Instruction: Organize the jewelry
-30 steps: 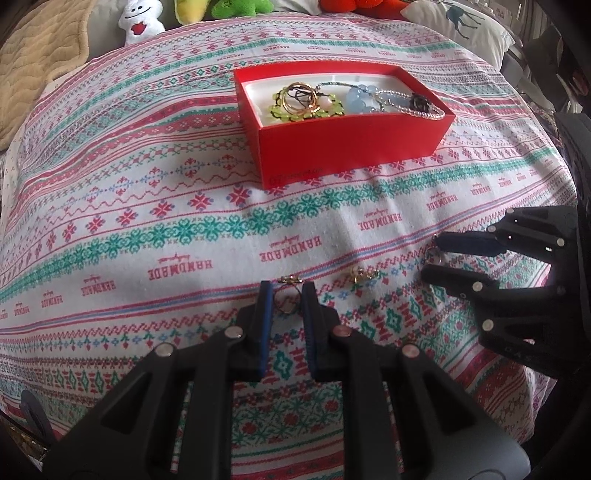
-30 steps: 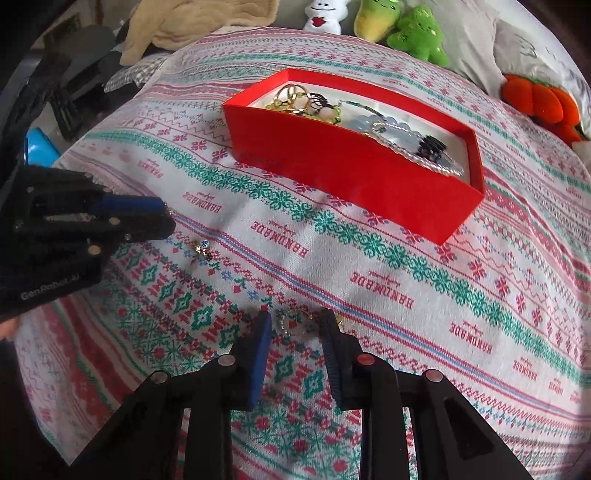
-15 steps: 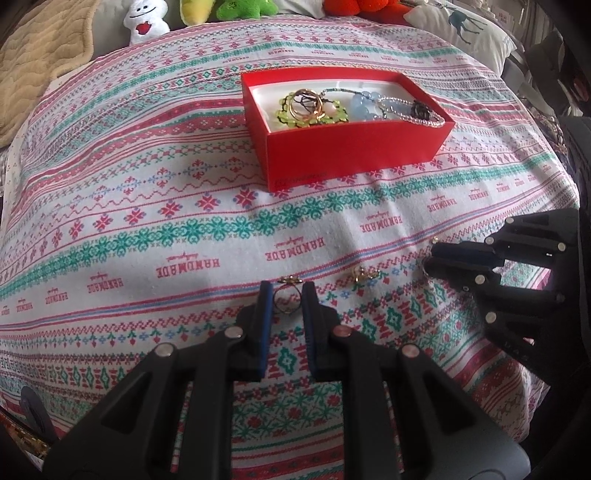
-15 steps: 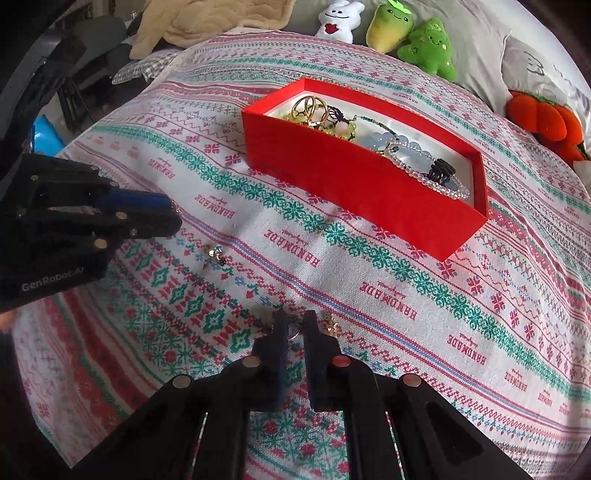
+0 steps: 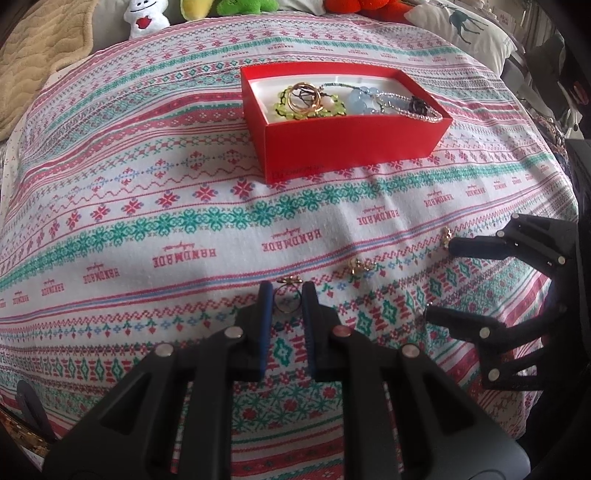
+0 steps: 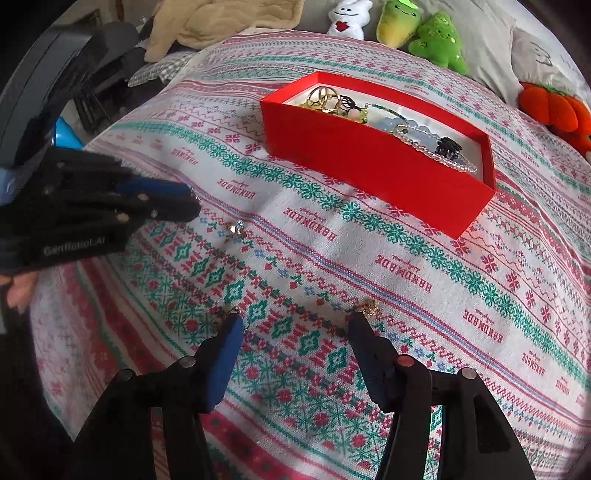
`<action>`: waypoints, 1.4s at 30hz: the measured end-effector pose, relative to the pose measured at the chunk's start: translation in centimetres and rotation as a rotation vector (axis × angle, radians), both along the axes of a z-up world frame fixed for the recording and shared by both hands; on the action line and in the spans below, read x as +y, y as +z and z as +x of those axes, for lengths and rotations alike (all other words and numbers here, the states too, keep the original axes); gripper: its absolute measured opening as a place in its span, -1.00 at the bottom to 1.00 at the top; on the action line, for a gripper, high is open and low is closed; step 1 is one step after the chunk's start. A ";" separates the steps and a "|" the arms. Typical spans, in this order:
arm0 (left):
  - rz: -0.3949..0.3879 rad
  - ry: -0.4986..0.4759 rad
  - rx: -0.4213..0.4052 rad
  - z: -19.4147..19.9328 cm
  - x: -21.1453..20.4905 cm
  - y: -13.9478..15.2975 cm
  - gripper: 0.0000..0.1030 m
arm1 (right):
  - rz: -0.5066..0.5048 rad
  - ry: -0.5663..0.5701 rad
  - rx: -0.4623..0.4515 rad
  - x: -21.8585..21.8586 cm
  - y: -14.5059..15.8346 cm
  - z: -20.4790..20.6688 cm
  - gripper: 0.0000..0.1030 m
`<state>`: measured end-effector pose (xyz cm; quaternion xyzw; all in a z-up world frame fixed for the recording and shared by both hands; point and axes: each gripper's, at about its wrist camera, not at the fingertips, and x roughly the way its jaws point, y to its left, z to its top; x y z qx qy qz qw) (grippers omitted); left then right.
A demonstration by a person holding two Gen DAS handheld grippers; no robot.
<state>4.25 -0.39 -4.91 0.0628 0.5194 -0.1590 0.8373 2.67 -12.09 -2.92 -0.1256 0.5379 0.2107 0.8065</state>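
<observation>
A red box [image 5: 354, 147] [image 6: 369, 173] with bracelets and rings inside sits far across the patterned bedspread. My left gripper [image 5: 287, 299] [image 6: 194, 203] is shut on a thin gold ring [image 5: 287, 304], low over the cloth. My right gripper [image 6: 295, 321] [image 5: 439, 280] is opening, its jaws wide apart with only cloth between them. A small gold piece [image 6: 369, 307] [image 5: 446, 234] lies just off one of its fingertips, and a tiny metal bit [image 6: 232, 313] sits at the other. A small stud with a pale stone [image 6: 238, 229] [image 5: 357, 265] lies between the two grippers.
Plush toys [image 6: 436, 40] and a pillow [image 5: 461, 26] line the far edge of the bed. A beige blanket [image 5: 33, 62] lies at the far left. In the right wrist view, dark furniture [image 6: 103, 74] stands beyond the bed's left side.
My right gripper closed on a small piece on the cloth, then opened wide. My left gripper has kept still with the ring between its fingers.
</observation>
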 end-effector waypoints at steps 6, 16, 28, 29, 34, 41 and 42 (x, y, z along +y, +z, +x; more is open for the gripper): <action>-0.007 -0.007 0.002 0.0 -0.4 0.1 -0.67 | 0.016 -0.007 0.012 -0.3 0.6 0.7 -0.11; -0.018 -0.007 0.009 -0.4 -0.2 0.3 -0.67 | 0.036 -0.025 0.037 -2.4 1.6 0.0 -0.25; -0.010 -0.020 0.016 -0.7 -1.0 -0.1 -0.67 | 0.071 0.042 0.053 0.8 -0.4 -0.4 -0.34; -0.010 -0.020 0.016 -0.7 -1.0 -0.1 -0.67 | 0.068 0.042 0.051 0.9 -0.3 -0.4 -0.41; -0.010 -0.017 0.015 -0.7 -1.0 -0.1 -0.67 | 0.047 0.055 0.033 1.8 -0.6 0.0 -0.67; -0.015 -0.012 0.006 -0.8 -0.6 0.3 -0.67 | 0.051 0.053 0.025 2.1 -0.4 0.0 -0.85; -0.016 -0.010 0.004 -0.8 -0.5 0.4 -0.67 | 0.050 0.054 0.023 2.0 -0.2 -0.1 -0.85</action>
